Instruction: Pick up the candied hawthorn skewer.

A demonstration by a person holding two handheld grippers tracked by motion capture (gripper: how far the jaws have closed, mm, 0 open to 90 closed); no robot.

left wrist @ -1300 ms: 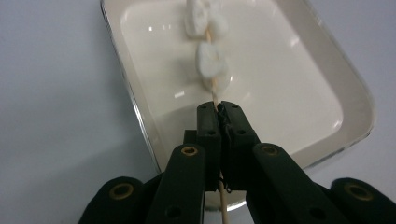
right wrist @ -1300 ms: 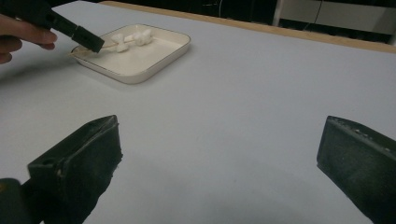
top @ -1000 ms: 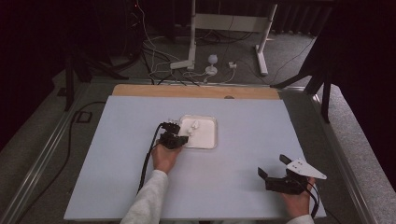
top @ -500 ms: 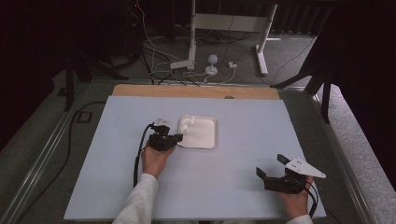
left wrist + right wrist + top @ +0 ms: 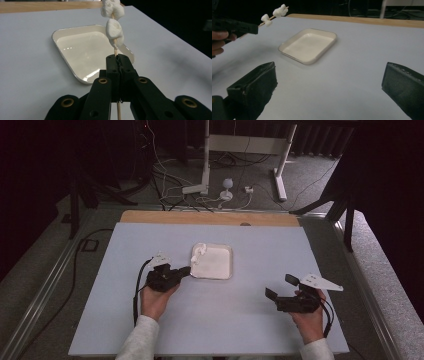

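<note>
A: How will that marshmallow skewer (image 5: pixel 114 27) handle?

B: Light, I'd judge. The marshmallows are soft and would squash or slide along the stick, and the thin wooden stick could snap under a sideways load. Best taken by the bare stick below the marshmallows, which is where it's gripped.

A: Where is it relative to the hand-held grippers?

B: The left hand-held gripper (image 5: pixel 117 65) is clenched on the stick, which runs straight up out of its closed jaws. The marshmallows sit just past the tips, in the air over the near left corner of the white tray (image 5: pixel 222 268).

A: And the other one?

B: The right hand-held gripper (image 5: pixel 281 288) is released, jaws wide with nothing between them, well apart from the skewer over the bare tabletop (image 5: pixel 240 315).
</note>
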